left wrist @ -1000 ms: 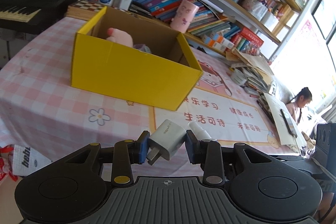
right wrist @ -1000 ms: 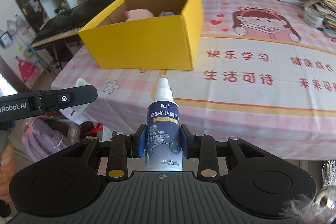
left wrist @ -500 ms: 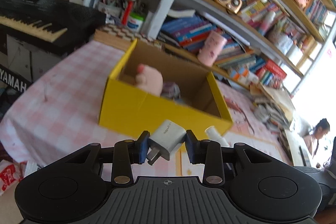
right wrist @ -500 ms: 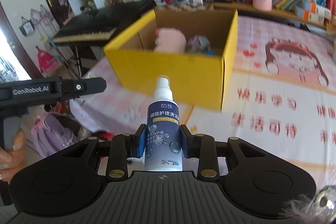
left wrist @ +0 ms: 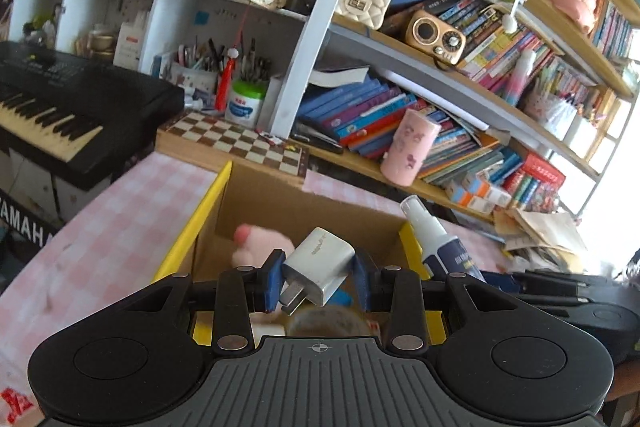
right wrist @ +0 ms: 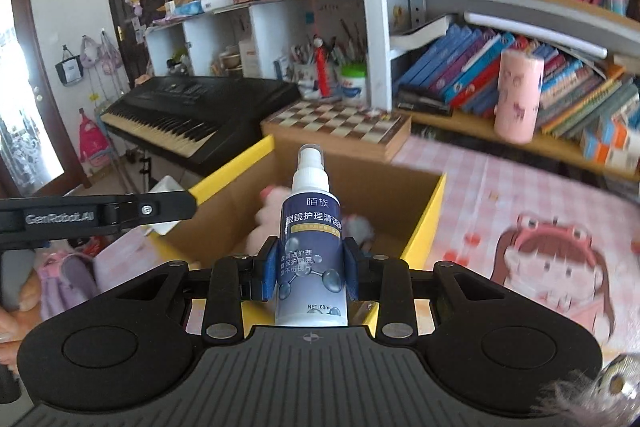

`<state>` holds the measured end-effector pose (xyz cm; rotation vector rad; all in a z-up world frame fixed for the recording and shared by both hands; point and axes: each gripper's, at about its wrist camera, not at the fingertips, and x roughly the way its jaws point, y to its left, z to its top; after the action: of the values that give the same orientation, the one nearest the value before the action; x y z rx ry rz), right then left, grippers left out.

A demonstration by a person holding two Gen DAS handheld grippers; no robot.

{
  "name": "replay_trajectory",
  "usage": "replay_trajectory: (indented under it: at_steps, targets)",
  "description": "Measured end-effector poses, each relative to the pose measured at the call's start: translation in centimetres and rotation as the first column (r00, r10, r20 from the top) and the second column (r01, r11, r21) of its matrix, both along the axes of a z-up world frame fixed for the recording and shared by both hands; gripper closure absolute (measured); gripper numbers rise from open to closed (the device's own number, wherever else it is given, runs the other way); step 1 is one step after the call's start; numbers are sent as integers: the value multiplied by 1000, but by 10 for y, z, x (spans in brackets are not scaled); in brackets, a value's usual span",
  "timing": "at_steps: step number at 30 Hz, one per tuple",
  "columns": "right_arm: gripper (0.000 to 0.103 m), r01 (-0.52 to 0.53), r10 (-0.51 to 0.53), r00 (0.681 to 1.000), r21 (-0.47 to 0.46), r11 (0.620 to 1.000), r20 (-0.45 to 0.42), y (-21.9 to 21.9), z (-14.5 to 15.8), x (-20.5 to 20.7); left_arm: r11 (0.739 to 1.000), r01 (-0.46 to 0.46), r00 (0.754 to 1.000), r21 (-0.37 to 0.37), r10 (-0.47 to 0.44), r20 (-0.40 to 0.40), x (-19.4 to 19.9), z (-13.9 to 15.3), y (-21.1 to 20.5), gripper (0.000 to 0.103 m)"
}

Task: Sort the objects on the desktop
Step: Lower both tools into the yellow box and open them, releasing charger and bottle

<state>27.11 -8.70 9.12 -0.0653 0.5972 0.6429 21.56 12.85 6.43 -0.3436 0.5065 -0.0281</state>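
My left gripper (left wrist: 318,281) is shut on a white plug adapter (left wrist: 320,269) and holds it over the open yellow cardboard box (left wrist: 200,217). My right gripper (right wrist: 311,269) is shut on a dark blue spray bottle (right wrist: 312,235) with a white nozzle, also above the box (right wrist: 426,223). The bottle shows in the left wrist view (left wrist: 438,241) to the right of the adapter. A pink plush toy (left wrist: 256,247) lies inside the box. The left gripper's side (right wrist: 96,215) shows at the left of the right wrist view.
The box stands on a pink checked tablecloth (left wrist: 96,247) with a cartoon print (right wrist: 560,267). A chessboard (left wrist: 236,143), a pink cup (left wrist: 408,151), bookshelves and a black keyboard (left wrist: 60,107) stand behind the table.
Both grippers have moved forward and up from the table's front edge to above the box, each still holding its object. The box now lies right under them.
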Motion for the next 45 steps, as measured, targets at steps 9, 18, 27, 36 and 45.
replay_trajectory:
  at_steps: [9,18,27,36,45]
  targets:
    - [73,-75,78,997,-111,991,26,19,-27,81,993,32,996,113,-23,-82,76,-16,-16,68]
    - [73,-212,224,974,-294,932,10,47,-53,125,978,51,970,201,-1,-244,122,-49,-21,68]
    - [73,-339,343,937,-433,835,-71,68,-77,136,972,62,956,228,8,-294,129,-56,-23,68]
    - [73,-350,361,930,-465,813,-69,72,-83,134,971,98,956,216,-32,-291,131,-56,-26,40]
    - [66,-317,335,942,-418,851,-33,66,-77,132,978,2,985,210,34,-169,113,-46,-24,18]
